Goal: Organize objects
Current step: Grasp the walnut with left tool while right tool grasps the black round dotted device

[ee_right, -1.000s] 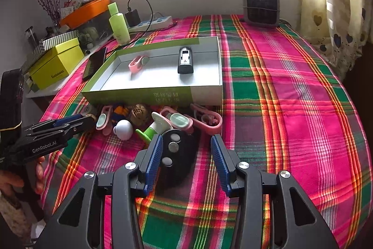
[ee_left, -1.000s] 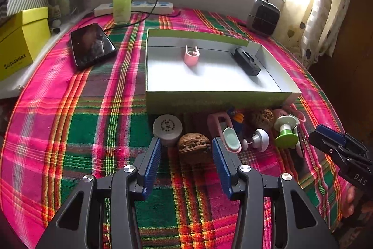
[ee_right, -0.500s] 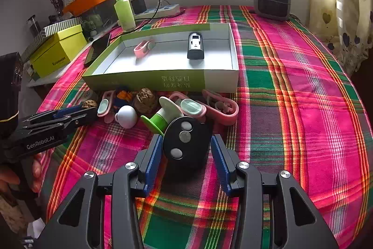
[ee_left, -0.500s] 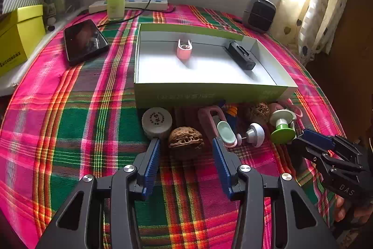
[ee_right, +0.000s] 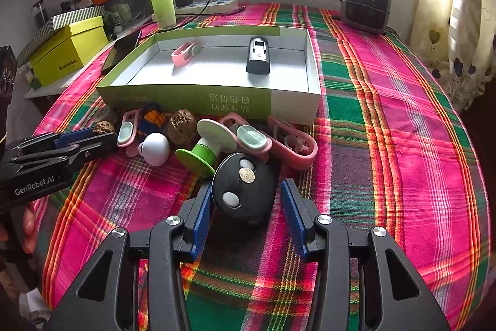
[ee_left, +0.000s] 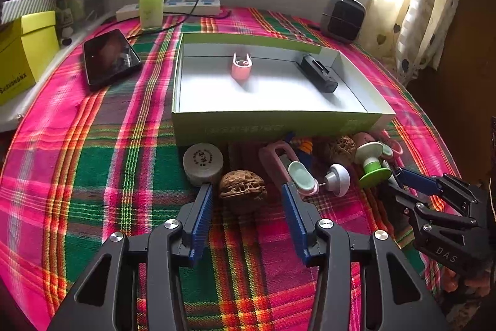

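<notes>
Plaid cloth covers the desk (ee_left: pixel 77 176). Left claw (ee_left: pixel 246 191), spread, straddles a walnut (ee_left: pixel 242 186); right claw (ee_right: pixel 246 197), spread, flanks a black remote (ee_right: pixel 245 188), perhaps touching one pad. Beyond, clutter lies before the box (ee_right: pixel 186 101), which holds only a pink clip (ee_right: pixel 185 52) and a black device (ee_right: pixel 258 55): mostly unsorted.
</notes>
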The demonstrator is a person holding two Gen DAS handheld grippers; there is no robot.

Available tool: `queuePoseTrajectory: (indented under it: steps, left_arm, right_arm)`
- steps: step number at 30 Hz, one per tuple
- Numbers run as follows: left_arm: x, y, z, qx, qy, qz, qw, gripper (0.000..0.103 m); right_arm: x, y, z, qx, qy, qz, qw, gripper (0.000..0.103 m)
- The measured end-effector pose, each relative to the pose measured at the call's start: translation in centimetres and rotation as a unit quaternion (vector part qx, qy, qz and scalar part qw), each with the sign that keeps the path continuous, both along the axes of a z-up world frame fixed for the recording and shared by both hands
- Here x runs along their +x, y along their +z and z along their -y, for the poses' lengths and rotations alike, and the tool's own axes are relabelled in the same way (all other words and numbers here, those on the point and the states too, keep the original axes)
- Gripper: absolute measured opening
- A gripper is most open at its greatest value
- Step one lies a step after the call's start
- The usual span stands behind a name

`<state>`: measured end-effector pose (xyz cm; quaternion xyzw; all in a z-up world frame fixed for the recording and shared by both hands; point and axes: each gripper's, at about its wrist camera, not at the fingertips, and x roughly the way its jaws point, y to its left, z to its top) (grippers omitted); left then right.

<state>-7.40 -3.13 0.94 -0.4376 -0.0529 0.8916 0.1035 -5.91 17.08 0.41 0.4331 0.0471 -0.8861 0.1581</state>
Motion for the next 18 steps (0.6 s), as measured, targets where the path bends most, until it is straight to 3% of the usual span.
queuePoseTrajectory:
  steps: [4,8,18]
  left_arm:
    - [-0.09,0.05,0.05,0.001,0.003,0.001,1.0,0.041]
    - [-0.28,0.05,0.17,-0.003,0.01,0.002,0.9999,0.029]
    - [-0.26,0.12,0.35,0.0,0.015,0.004,0.9999,0.029]
  right_arm:
    - [-0.01,0.05,-0.2,-0.006,-0.001,0.0,1.0,0.045]
    - [-0.04,0.07,-0.39,-0.008,-0.002,-0.002,1.0,0.041]
    - [0.04,0.48,-0.83,-0.019,-0.004,-0.009,1.0,0.038]
